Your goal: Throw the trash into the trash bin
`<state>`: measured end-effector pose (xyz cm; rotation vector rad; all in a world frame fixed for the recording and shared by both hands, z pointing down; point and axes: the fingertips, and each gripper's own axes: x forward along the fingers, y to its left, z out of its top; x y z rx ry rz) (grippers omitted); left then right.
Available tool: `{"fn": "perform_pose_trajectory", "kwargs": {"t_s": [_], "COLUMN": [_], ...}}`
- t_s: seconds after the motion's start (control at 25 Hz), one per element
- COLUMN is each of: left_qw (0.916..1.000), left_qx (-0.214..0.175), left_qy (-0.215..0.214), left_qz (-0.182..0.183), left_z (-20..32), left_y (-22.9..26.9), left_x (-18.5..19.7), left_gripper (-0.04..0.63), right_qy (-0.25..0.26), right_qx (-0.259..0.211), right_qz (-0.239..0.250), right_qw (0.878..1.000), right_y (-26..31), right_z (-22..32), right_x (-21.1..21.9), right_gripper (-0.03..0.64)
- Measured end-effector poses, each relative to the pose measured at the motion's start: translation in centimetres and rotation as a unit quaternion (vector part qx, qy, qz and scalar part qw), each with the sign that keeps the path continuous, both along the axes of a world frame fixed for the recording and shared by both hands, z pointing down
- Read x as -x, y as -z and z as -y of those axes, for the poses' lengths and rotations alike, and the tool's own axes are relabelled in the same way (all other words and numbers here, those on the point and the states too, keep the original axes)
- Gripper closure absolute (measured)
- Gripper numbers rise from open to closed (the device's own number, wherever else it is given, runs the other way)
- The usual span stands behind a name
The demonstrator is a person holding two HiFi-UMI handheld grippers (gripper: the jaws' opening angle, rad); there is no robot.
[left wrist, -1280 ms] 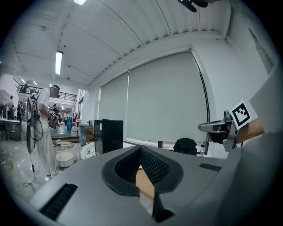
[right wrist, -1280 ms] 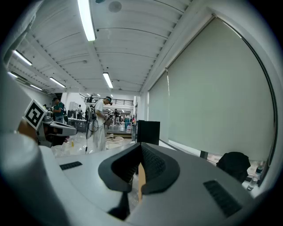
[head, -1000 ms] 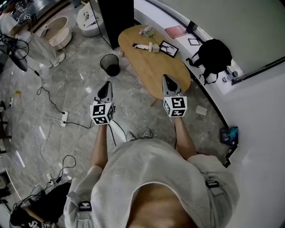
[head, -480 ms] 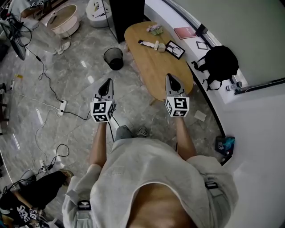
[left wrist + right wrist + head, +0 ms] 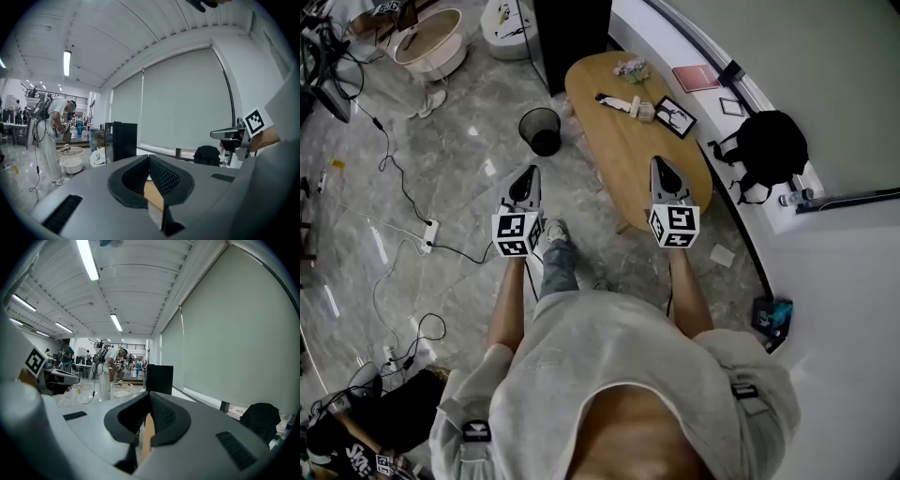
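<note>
A black mesh trash bin stands on the marble floor left of an oval wooden table. On the table's far half lie a crumpled pale wad, a white and black strip and a small lump. My left gripper hangs over the floor, below the bin in the head view. My right gripper is over the table's near end. Both point away from me, shut and empty. Their jaws meet at the tip in the left gripper view and the right gripper view.
A framed picture lies on the table, a red book and a black backpack on the curved ledge. Cables and a power strip cross the floor at left. A white basket and black cabinet stand beyond. A person works farther off.
I have stepped forward: one leg has swung ahead between the grippers, and table and bin have shifted in the head view. Both grippers stay shut, held out in front.
</note>
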<state>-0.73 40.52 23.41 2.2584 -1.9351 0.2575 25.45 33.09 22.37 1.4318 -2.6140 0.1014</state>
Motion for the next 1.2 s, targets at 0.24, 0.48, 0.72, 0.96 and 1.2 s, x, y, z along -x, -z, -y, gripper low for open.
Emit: {"fn": "perform_pose_trajectory", "kwargs": {"t_s": [0.24,0.48,0.72,0.96,1.2], "left_qw": [0.9996,0.9983,0.9961,0.9938,0.9903], "left_qx": [-0.004,-0.008,-0.008,0.001,0.021], "left_qy": [-0.026,-0.050,-0.082,-0.106,-0.132], "left_qz": [-0.014,-0.027,-0.030,-0.035,-0.040], "left_z": [7.2,14.3,19.8,23.0,25.2], "left_y": [0.2,0.8,0.6,-0.4,-2.3], "left_x": [3.9,8.8,11.7,13.3,11.9], "left_gripper": [0.577,0.577,0.577,0.577,0.577], "right_qy": [-0.023,-0.041,-0.070,-0.089,-0.106], "right_qx": [-0.007,-0.018,-0.015,-0.005,0.023], "right_qz": [-0.009,-0.019,-0.029,-0.042,-0.051], "right_qw": [1.000,0.999,0.997,0.995,0.993], "right_y": [1.0,2.7,2.4,1.6,-0.5], "right_z": [6.2,11.9,15.5,16.9,17.8], "right_x": [4.0,9.1,11.6,12.9,11.7], "right_gripper": [0.588,0.588,0.588,0.588,0.588]}}
